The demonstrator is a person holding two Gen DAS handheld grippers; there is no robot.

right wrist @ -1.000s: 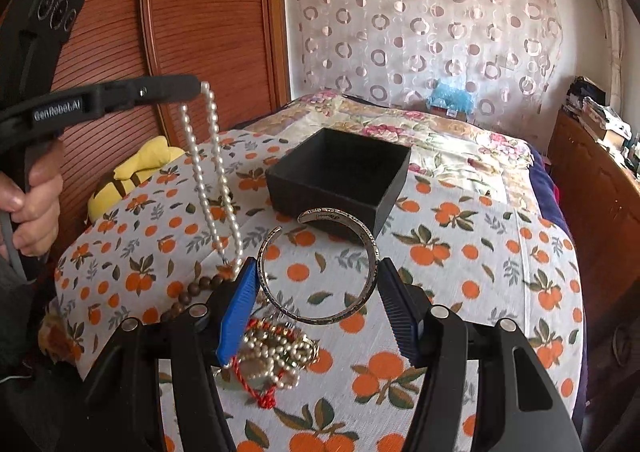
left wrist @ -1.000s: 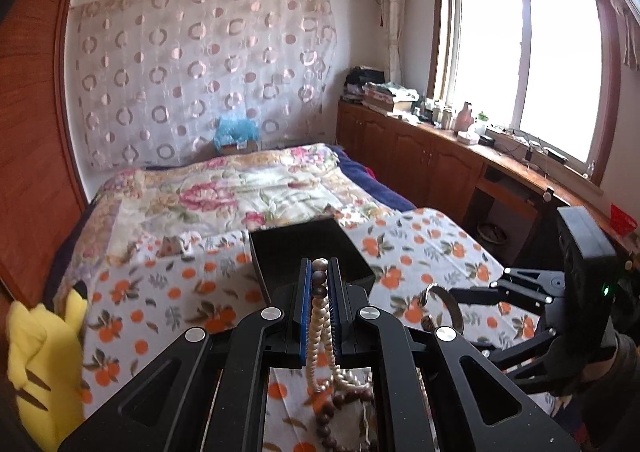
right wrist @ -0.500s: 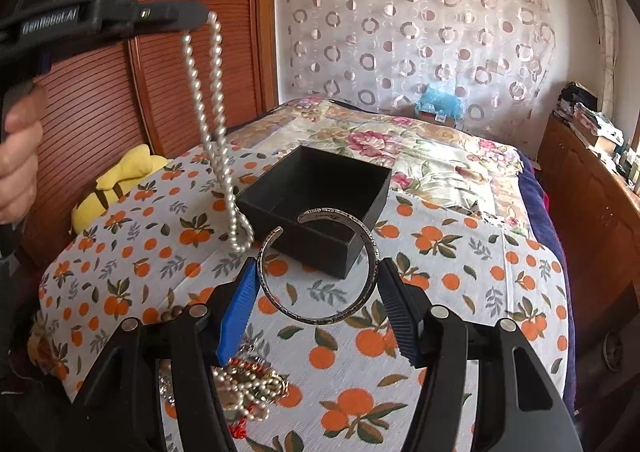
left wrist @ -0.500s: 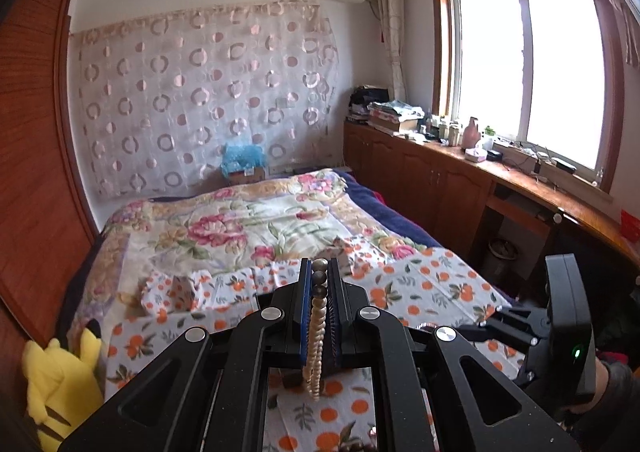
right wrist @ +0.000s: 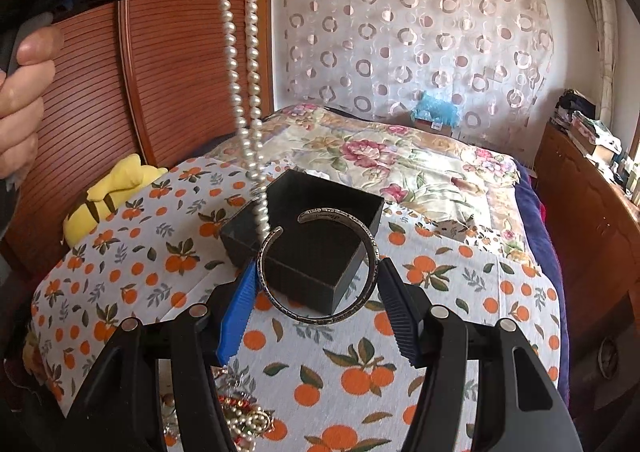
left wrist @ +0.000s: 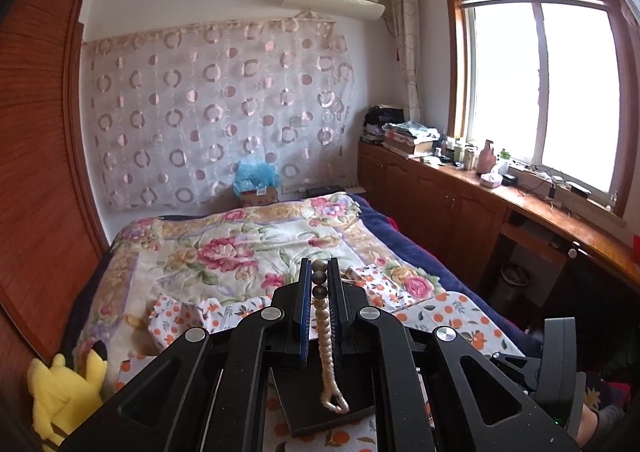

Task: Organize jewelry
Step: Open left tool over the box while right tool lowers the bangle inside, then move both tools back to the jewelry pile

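Right, your left gripper (left wrist: 319,284) is clamped on the pearl necklace (right wrist: 245,64); the strand hangs straight down, long axis vertical, its lower loop at the near-left rim of the black box (right wrist: 308,236); whether it touches the rim or just hangs in front I can't tell. Your right gripper (right wrist: 316,288) pinches the silver cuff bangle (right wrist: 320,264) across its width, cuff gap facing the box; the box lies just ahead of and below those jaws, so the right hand looks nearer. The hanging pearls cross close to the bangle's left end; that's the snag risk. Leftover jewelry pile (right wrist: 240,418) sits below the right gripper on the orange-print cloth (right wrist: 460,332); yellow plush (right wrist: 108,196) well clear.
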